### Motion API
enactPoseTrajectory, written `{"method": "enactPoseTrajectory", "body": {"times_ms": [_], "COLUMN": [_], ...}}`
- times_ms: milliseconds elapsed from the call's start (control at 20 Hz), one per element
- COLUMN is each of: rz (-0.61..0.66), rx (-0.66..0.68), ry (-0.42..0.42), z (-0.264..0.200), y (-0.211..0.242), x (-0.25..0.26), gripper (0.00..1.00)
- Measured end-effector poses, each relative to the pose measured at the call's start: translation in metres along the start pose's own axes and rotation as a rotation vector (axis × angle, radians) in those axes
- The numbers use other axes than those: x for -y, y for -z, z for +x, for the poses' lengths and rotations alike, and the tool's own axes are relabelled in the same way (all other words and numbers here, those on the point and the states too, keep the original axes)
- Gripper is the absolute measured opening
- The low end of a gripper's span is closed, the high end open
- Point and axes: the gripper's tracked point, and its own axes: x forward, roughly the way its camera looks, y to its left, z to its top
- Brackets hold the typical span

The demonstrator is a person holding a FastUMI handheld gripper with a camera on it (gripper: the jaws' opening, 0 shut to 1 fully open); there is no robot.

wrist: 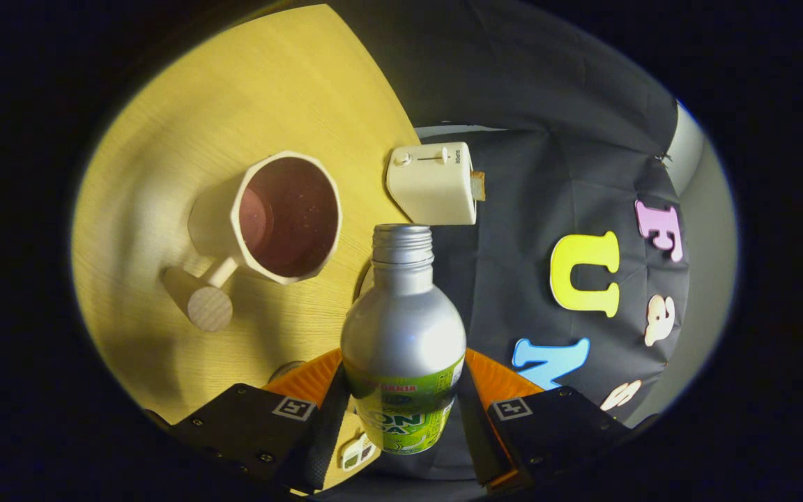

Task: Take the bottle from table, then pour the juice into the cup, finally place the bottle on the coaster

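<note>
A silver metal bottle [402, 328] with a green label and an uncapped threaded neck stands out between my fingers, and my gripper [401, 411] is shut on its lower body. The whole view is rolled, so the yellow wooden table [185, 139] fills the side beyond the bottle's neck. A cream faceted cup [286, 217] with a dark inside and a round wooden handle [208, 307] sits on that table, just beyond and beside the bottle's mouth. A thin dark round edge, perhaps the coaster [362, 282], peeks out behind the bottle's shoulder.
A cream toaster [433, 183] with a slice of bread in it stands at the table's edge just past the bottle's mouth. The booth's black cloth wall [548, 202] lies behind it.
</note>
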Motion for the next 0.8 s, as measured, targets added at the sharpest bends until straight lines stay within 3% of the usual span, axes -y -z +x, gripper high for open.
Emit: {"method": "enactPoseTrajectory", "body": {"times_ms": [250, 500, 800], "rz": [0.127, 0.382, 0.62], "rx": [0.026, 0.016, 0.04], "ry": [-0.001, -0.038, -0.012], "z": [-0.004, -0.005, -0.018], "y": [0.005, 0.02, 0.039], "x": [-0.002, -0.006, 0.003], "gripper": [0.76, 0.76, 0.76]}}
